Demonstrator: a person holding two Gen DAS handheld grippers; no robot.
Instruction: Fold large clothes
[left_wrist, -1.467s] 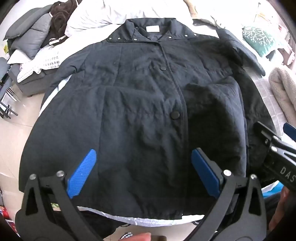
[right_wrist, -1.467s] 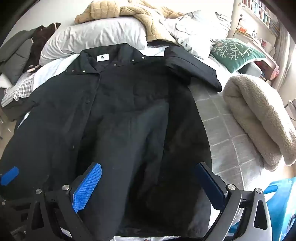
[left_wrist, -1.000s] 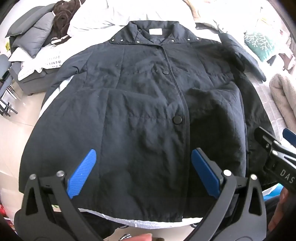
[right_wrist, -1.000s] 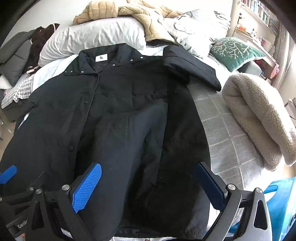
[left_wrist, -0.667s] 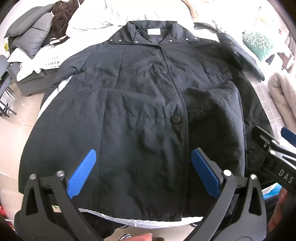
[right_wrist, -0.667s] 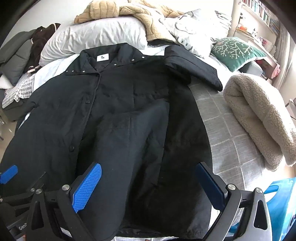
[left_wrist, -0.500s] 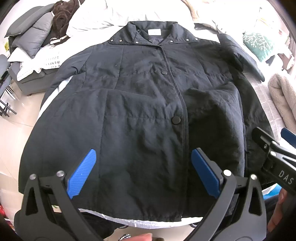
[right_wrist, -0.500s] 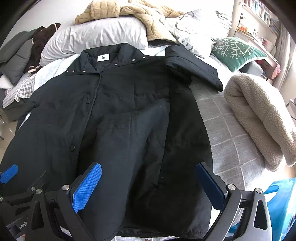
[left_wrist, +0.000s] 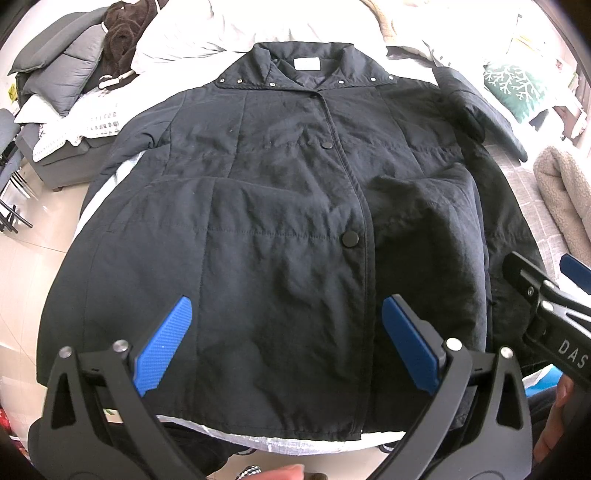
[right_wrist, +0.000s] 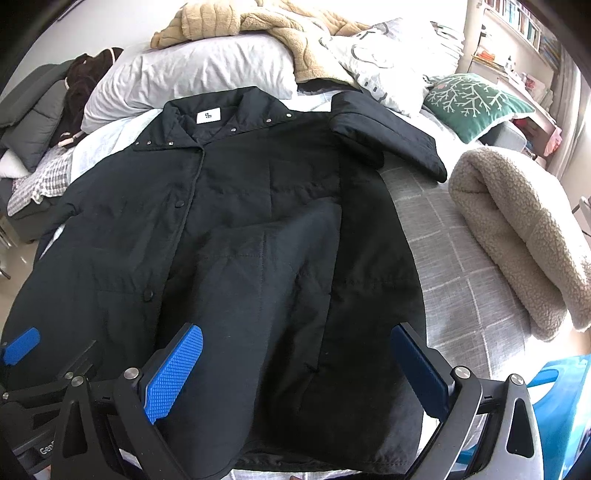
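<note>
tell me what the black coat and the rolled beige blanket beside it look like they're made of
Black coat: probably a matte woven synthetic shell with light padding. It shows stitched quilting lines, fine crinkles and little shine.
Rolled beige blanket: looks like sherpa or teddy fleece, going by its nubby, curly pile; the exact fibre cannot be told.

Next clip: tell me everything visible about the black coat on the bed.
The black coat lies front-up and spread flat on the bed, collar toward the pillows, hem toward the camera. It looks like lightly quilted, slightly creased fabric. It has a wide collar with metal snaps, a white neck label, and round black buttons down a closed front. One sleeve lies out over the grey checked cover; a lower side panel is folded over the front. Both tongs, left and right, hang open above the hem, not touching it.
</note>
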